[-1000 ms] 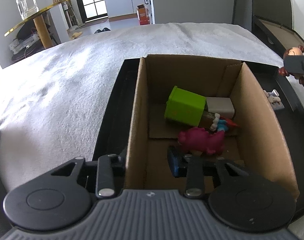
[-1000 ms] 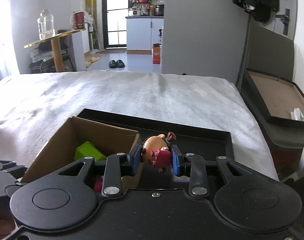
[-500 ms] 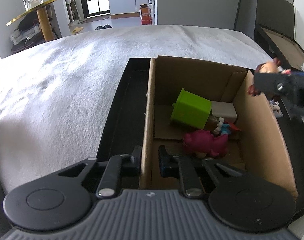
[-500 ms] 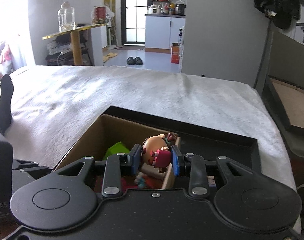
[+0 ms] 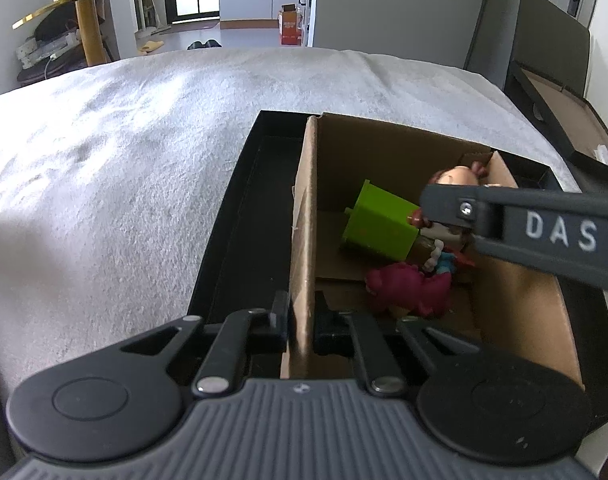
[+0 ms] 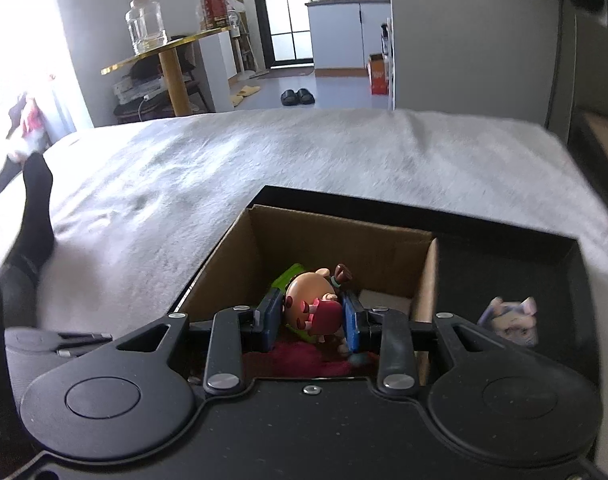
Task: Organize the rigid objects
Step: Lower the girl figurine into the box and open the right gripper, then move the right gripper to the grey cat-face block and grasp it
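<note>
Left gripper (image 5: pixel 300 322): we see its jaws pinching the left wall of the open brown cardboard box (image 5: pixel 304 216), one finger outside and one inside.
Right gripper (image 6: pixel 312 318): its jaws are pressed onto a small big-headed doll figurine with brown pigtails and a red dress (image 6: pixel 314 304), held above the inside of the box.
Same figurine, left view: we see its head (image 5: pixel 456 178) poking above the right gripper's dark finger, over the box's right half.
Box contents: a lime-green plastic block (image 5: pixel 380 222) lies tilted on the floor of the box; a magenta plush-looking animal toy (image 5: pixel 408 288) lies nearer us, touching a small blue-and-red figure (image 5: pixel 448 260).
Box position: it sits inside a shallow black tray (image 5: pixel 239 216) on a white fuzzy bed cover (image 5: pixel 123 184).
Outside the box: a pale lilac figurine (image 6: pixel 512 318) stands in the tray, right of the cardboard wall.
</note>
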The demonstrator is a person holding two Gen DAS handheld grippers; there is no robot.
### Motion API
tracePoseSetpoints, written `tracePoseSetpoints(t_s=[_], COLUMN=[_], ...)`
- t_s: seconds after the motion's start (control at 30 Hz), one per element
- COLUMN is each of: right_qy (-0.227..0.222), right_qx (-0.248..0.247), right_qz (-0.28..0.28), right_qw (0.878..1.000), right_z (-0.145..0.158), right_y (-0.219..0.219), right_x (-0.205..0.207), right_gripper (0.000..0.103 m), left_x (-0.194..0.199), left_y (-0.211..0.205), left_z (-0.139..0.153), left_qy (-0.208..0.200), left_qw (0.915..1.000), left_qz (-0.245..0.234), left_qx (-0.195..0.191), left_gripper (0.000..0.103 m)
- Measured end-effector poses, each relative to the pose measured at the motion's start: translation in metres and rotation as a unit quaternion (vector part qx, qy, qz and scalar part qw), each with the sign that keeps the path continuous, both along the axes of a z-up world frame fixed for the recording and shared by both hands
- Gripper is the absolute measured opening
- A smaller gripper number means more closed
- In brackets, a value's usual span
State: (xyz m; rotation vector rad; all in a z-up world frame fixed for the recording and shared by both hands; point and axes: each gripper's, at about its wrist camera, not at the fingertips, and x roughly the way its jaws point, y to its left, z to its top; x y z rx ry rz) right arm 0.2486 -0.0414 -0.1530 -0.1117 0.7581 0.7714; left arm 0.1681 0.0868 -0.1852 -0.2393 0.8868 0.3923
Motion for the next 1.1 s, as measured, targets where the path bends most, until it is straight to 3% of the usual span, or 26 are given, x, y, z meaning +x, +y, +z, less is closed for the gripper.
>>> tracePoseSetpoints(t_s=[0.2, 0.3, 0.8, 1.1], right_qy=[0.056, 0.083, 0.030, 0.014], right_qx=[0.045, 0.061, 0.030, 0.023], right_qz=[0.006, 0.006, -0.019, -0.041], right_qw=[0.997, 0.995, 0.999, 0.999], right_z=[-0.003, -0.005, 0.016, 0.018], right_y=[0.006, 0.005, -0.043, -0.077], right_x=[0.007, 0.009, 0.003, 0.004], right_gripper=[0.033, 0.043, 0.043, 0.058], left_x=[0.000, 0.000, 0.002, 0.005], left_y=[0.000, 0.001, -0.007, -0.016], left_z=[0.000, 0.000, 0.007, 0.017], left_qy=[0.000, 0.001, 0.004, 0.010], left_qw=[1.0000, 1.0000, 0.9998, 0.9988], left_qz=[0.001, 0.003, -0.001, -0.008], left_qx=[-0.002, 0.000, 0.021, 0.048], left_gripper=[0.010, 0.010, 0.010, 0.011])
